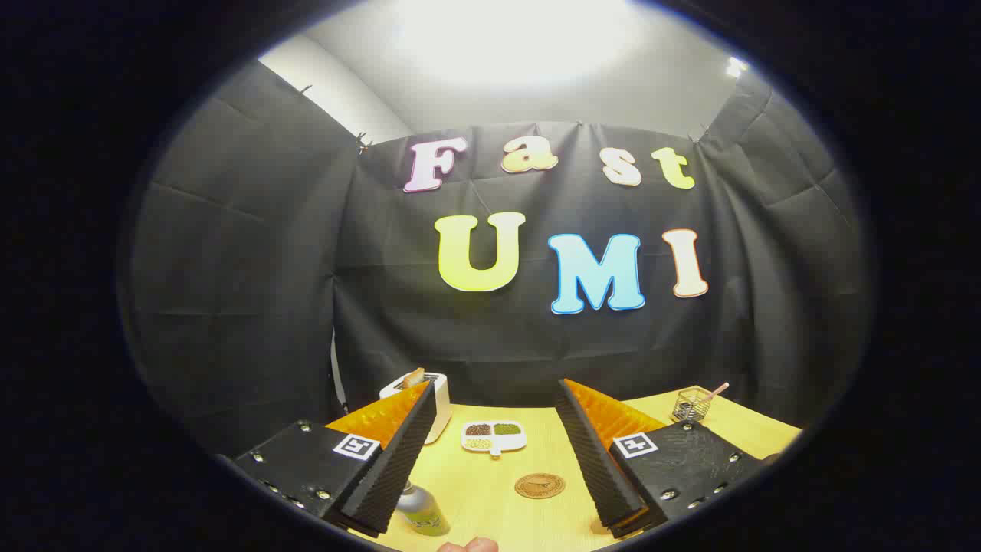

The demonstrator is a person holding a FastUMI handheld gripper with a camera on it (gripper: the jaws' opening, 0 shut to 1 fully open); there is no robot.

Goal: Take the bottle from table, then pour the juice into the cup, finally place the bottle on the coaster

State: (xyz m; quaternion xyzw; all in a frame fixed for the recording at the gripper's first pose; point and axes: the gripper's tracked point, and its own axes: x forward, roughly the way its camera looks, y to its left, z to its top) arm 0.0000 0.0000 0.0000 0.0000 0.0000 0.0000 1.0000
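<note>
Spread wide and holding nothing, the gripper (502, 468) fingers frame the yellow wooden tabletop (490, 479). Low by the left finger stands the small clear bottle with a yellow-green label (424, 512), upright, partly hidden behind that finger. Ahead between the fingers lies the round brown coaster (539, 485).

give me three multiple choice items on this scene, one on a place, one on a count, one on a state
1. Where is the coaster?
A. on the table between the fingers
B. under the bottle
C. on the toaster

2. How many compartments does the white dish have?
A. one
B. three
C. six

3. How is the gripper?
A. shut on the bottle
B. open, holding nothing
C. shut on the coaster

Answers:
1 A, it lies flat on the table, bare.
2 B, two dark fillings and one pale.
3 B, the fingers stand wide apart, with the bottle beside the left finger.
</note>
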